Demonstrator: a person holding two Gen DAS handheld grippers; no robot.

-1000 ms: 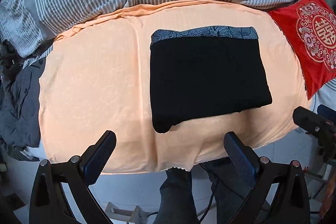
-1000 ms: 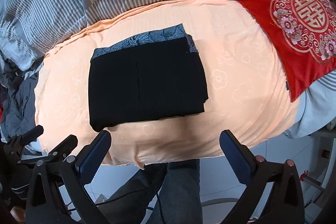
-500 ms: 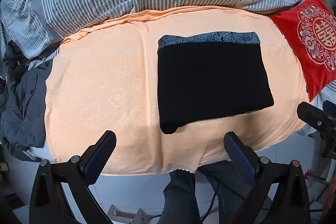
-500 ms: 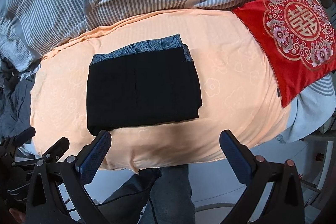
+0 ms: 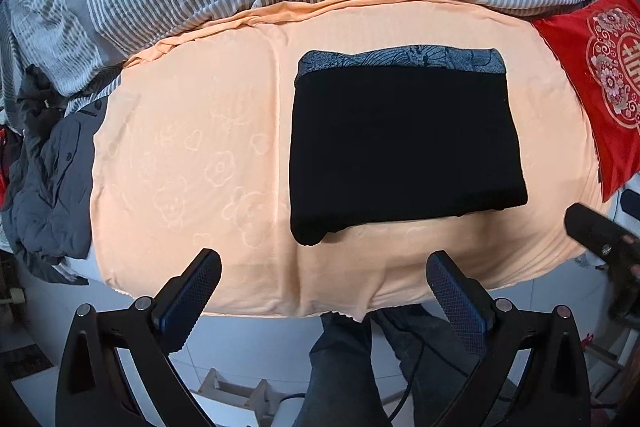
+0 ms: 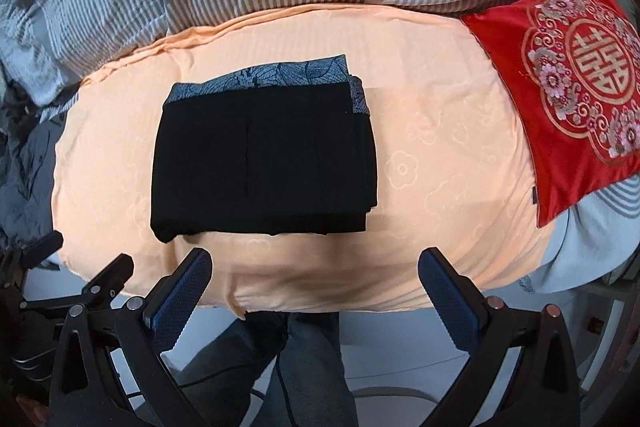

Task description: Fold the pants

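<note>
Both grippers have backed off w/ jaws wide, empty: left gripper (image 5: 323, 281), right gripper (image 6: 315, 277). Black folded fabric pants (image 6: 260, 157) lie at 12 o'clock on peach patterned bedsheet (image 6: 440, 187). Folding looks done; next, prob. just withdraw.

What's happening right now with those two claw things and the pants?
Left gripper open, empty, off the bed's near edge. Right gripper likewise. Black pants folded into a rectangle on the peach sheet, untouched. Nothing in the way.
</note>
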